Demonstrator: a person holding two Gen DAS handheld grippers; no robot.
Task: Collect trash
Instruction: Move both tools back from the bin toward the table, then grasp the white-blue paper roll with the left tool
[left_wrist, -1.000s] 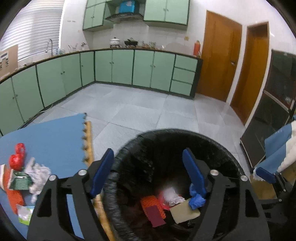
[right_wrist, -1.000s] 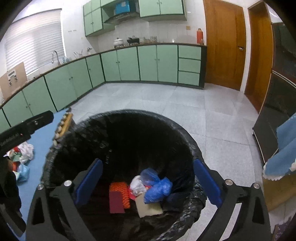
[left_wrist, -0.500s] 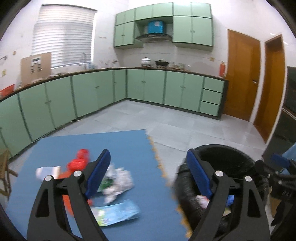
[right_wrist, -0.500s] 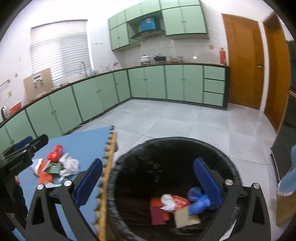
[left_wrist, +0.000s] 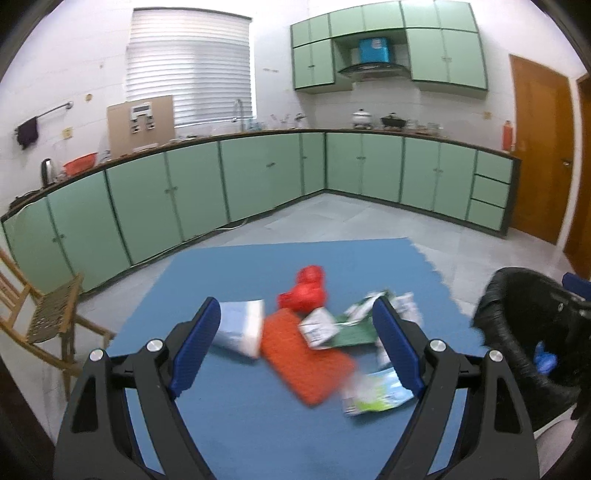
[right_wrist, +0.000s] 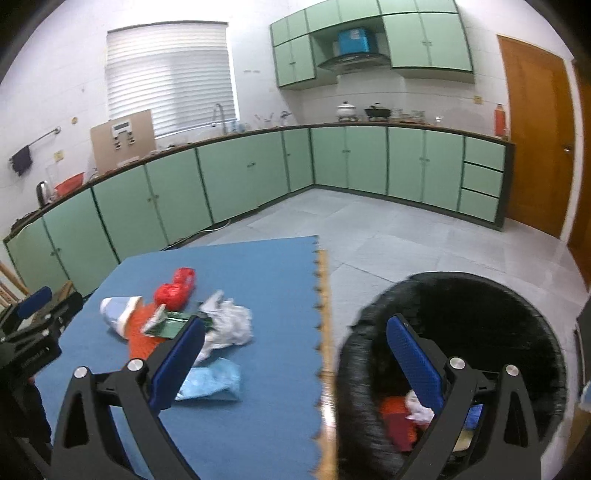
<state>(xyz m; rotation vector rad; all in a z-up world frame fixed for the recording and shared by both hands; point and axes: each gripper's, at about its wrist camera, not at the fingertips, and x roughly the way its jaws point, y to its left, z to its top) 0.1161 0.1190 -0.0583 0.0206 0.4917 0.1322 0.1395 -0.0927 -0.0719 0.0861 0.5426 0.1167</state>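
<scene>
A pile of trash lies on the blue foam mat (left_wrist: 258, 273): a red crumpled bag (left_wrist: 306, 290), an orange flat pack (left_wrist: 303, 358), a white-blue packet (left_wrist: 240, 328), a green wrapper (left_wrist: 351, 330) and a light blue pouch (left_wrist: 376, 395). My left gripper (left_wrist: 301, 347) is open and empty above the pile. My right gripper (right_wrist: 299, 363) is open and empty, straddling the mat's edge and the black trash bin (right_wrist: 480, 306). The bin holds red, white and blue trash (right_wrist: 402, 417). The pile also shows in the right wrist view, with white crumpled paper (right_wrist: 229, 325).
A wooden chair (left_wrist: 48, 317) stands left of the mat. Green cabinets (left_wrist: 258, 181) line the far walls. Brown doors (left_wrist: 539, 151) are at the right. The bin (left_wrist: 524, 332) sits right of the mat on grey tile floor (right_wrist: 388, 240).
Both grippers swung left from over the bin toward the mat. The left one now faces the trash pile. The right one has moved partly off the bin.
</scene>
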